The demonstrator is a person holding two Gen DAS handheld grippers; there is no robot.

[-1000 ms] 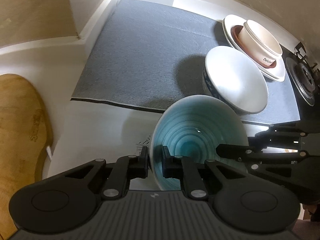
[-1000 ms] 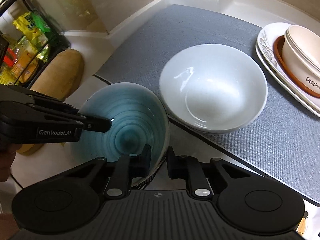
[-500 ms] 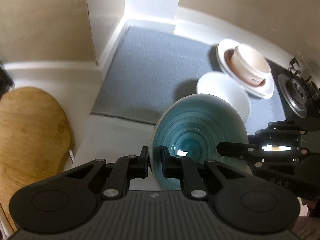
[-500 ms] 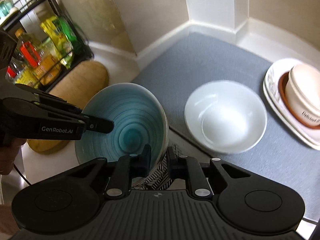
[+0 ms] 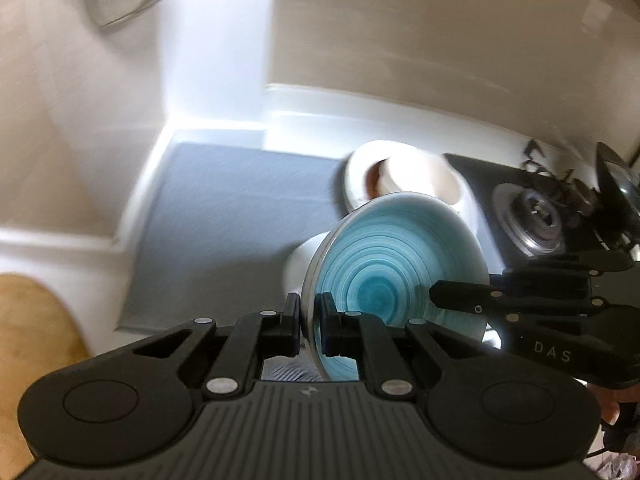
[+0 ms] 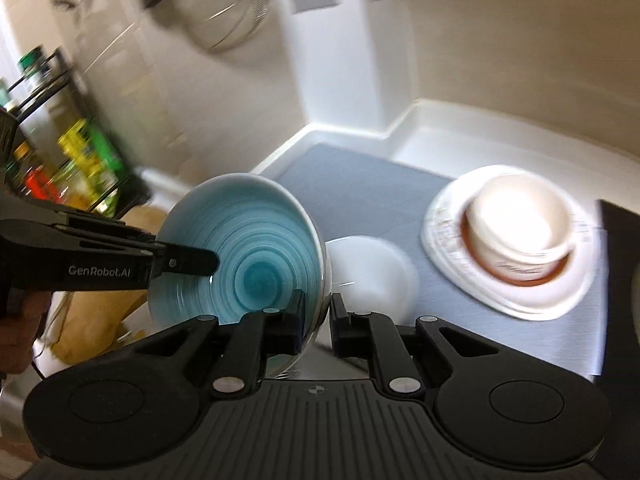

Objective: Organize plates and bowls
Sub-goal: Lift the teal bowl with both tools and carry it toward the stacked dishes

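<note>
A teal bowl with ring glaze [image 5: 392, 264] [image 6: 240, 256] hangs in the air, tilted, held by its rim from two sides. My left gripper [image 5: 307, 312] pinches the near-left rim, and its jaws are closing tighter on it. My right gripper [image 6: 318, 308] clamps the opposite rim, jaws also closing with the rim between them. Below and beyond, a white bowl [image 6: 368, 276] [image 5: 300, 260] sits on the grey mat [image 5: 224, 220]. A cream bowl [image 6: 520, 232] rests on a brown saucer and a white plate [image 6: 520, 300] at the mat's right.
A gas burner [image 5: 536, 220] lies right of the mat. A wooden cutting board [image 5: 32, 320] lies on the white counter at left, with a rack of bottles [image 6: 60, 152] behind it. A wire strainer [image 6: 224, 8] hangs on the wall above. A hand grips the left tool.
Both grippers have risen together with the teal bowl, well above the counter. The mat, white bowl and plate stack now look smaller and lower, and the wall and strainer have come into view.
</note>
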